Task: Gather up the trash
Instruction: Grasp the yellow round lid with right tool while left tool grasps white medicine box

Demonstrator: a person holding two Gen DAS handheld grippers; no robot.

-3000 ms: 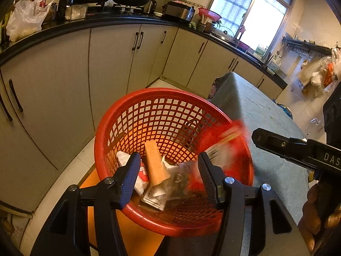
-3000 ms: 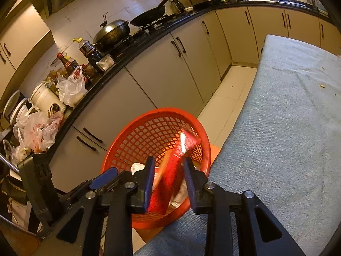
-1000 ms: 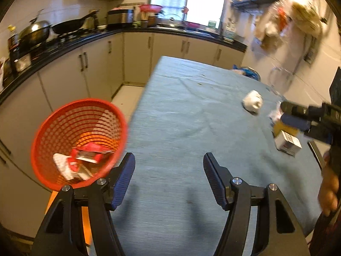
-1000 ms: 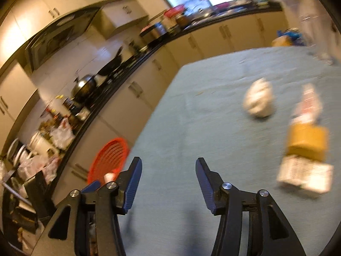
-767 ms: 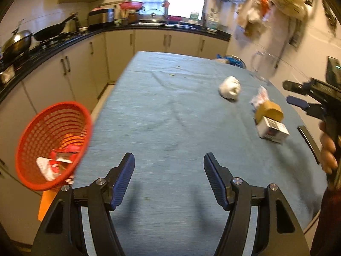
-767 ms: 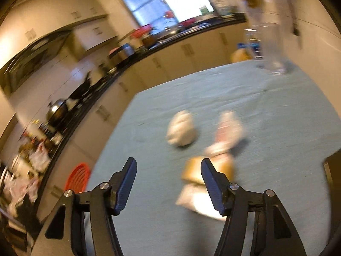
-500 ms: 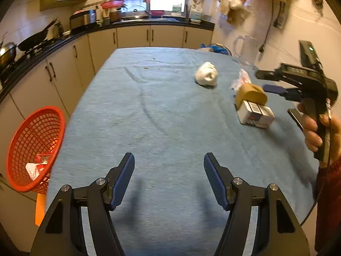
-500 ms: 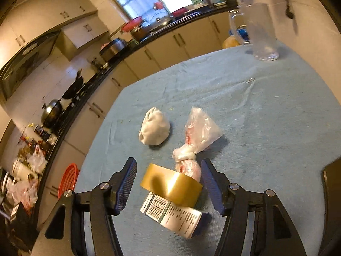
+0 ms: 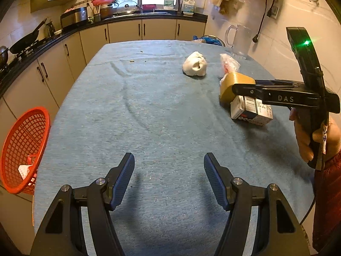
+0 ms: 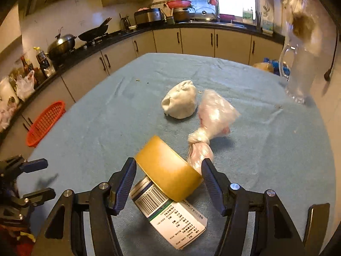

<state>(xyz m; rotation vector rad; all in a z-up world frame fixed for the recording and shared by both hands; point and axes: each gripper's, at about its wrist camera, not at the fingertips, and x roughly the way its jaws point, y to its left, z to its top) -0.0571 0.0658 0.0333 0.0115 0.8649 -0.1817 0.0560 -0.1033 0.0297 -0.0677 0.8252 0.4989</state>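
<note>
My right gripper [image 10: 168,168] is open, its jaws on either side of a yellow tape roll [image 10: 168,168] that leans on a white barcoded box [image 10: 170,217]. A knotted clear plastic bag [image 10: 210,119] and a crumpled white wad [image 10: 181,102] lie just beyond. My left gripper [image 9: 169,166] is open and empty over the blue tablecloth. In its view the right gripper [image 9: 238,88] reaches the tape roll [image 9: 229,83] and box [image 9: 252,109], with the wad [image 9: 195,66] and bag [image 9: 229,64] behind. The red basket [image 9: 23,147] holding trash sits off the table's left edge.
A clear glass jug [image 10: 300,72] stands at the table's far right corner. A dark flat object [image 10: 317,219] lies at the near right edge. Kitchen counters with pans [image 10: 93,33] and pots run along the left and back. The basket [image 10: 45,122] is left of the table.
Both grippers swung away from the red basket to the table. My right gripper let go of the red wrapper into the basket and moved up to the tape roll and box.
</note>
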